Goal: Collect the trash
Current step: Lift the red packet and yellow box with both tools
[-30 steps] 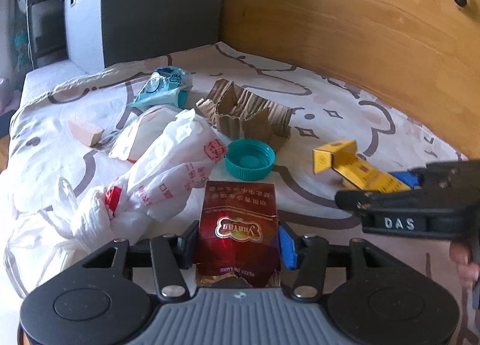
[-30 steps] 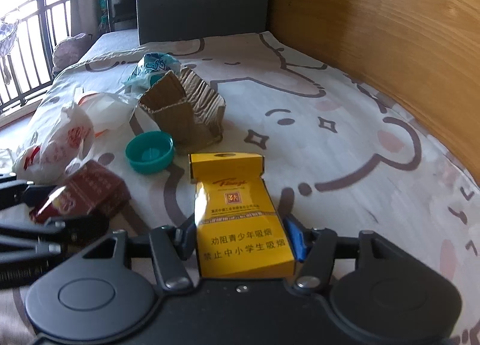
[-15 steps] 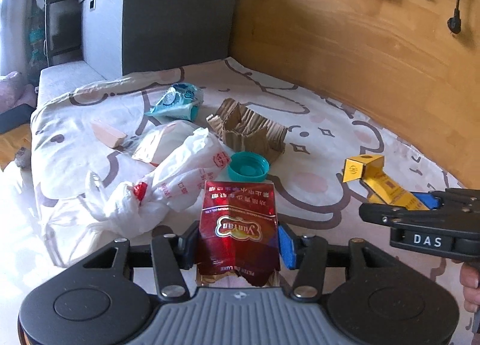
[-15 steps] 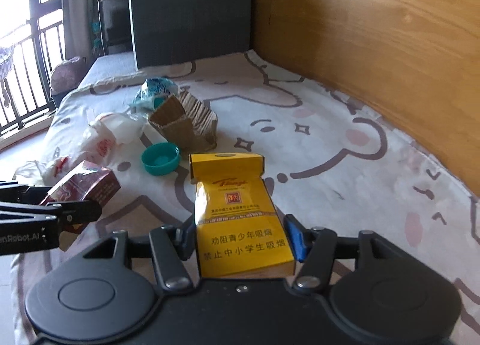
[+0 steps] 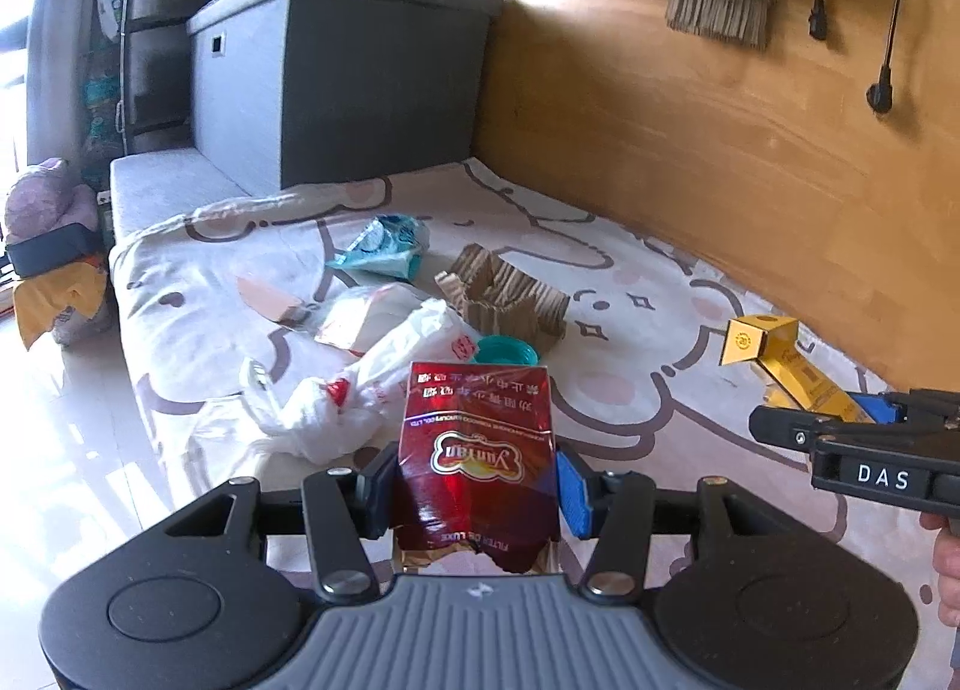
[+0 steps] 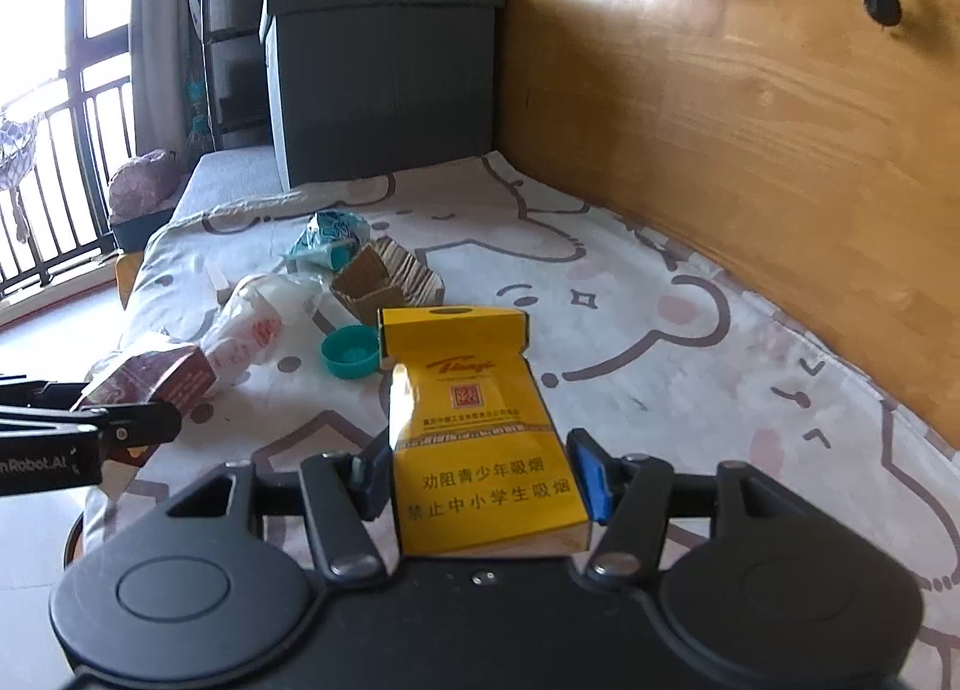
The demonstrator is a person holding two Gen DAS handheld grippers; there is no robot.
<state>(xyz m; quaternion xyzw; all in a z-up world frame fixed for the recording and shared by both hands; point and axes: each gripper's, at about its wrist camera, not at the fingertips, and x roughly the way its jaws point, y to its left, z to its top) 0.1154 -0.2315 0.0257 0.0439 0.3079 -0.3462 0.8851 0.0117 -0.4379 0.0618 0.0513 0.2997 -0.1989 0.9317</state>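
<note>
My left gripper (image 5: 477, 489) is shut on a red cigarette pack (image 5: 477, 450) and holds it above the bed; it also shows in the right wrist view (image 6: 153, 384). My right gripper (image 6: 483, 480) is shut on a yellow cigarette pack (image 6: 474, 426) with its lid flipped open; it also shows in the left wrist view (image 5: 792, 366). On the patterned bedsheet (image 5: 648, 342) lie a white plastic bag (image 5: 372, 384), a teal bottle cap (image 5: 507, 351), a torn cardboard piece (image 5: 510, 300), a teal wrapper (image 5: 384, 243) and a small tan block (image 5: 264, 300).
A wooden wall (image 5: 720, 150) runs along the right of the bed. A dark grey storage box (image 5: 342, 84) stands at the bed's far end. The tiled floor (image 5: 60, 450) lies to the left, with a balcony railing (image 6: 54, 198) beyond.
Both grippers have risen and pulled back from the bed with their packs still held. The trash on the sheet now looks smaller and farther away.
</note>
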